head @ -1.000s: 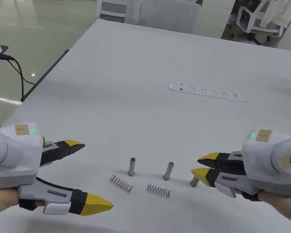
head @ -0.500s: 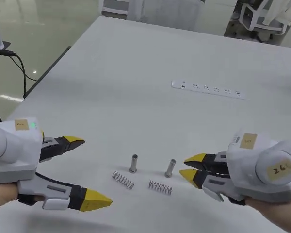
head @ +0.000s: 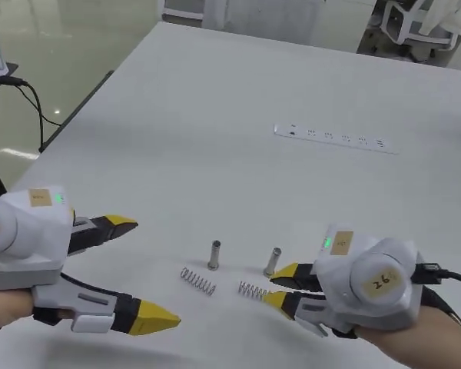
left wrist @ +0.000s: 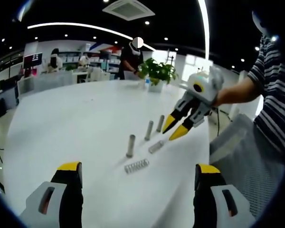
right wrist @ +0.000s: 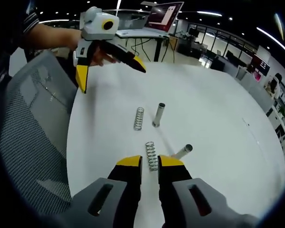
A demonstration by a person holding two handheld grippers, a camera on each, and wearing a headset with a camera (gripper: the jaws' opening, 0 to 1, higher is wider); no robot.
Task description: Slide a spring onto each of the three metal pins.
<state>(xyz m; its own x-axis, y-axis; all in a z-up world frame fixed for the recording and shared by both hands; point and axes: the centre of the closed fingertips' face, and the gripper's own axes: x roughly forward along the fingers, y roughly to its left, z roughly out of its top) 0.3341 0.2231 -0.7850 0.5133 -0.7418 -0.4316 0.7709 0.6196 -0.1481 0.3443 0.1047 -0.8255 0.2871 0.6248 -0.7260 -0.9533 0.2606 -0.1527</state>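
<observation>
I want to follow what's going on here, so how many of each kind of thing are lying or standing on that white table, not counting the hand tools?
Metal pins: 3
Loose springs: 2
Power strip: 1
Total: 6
</observation>
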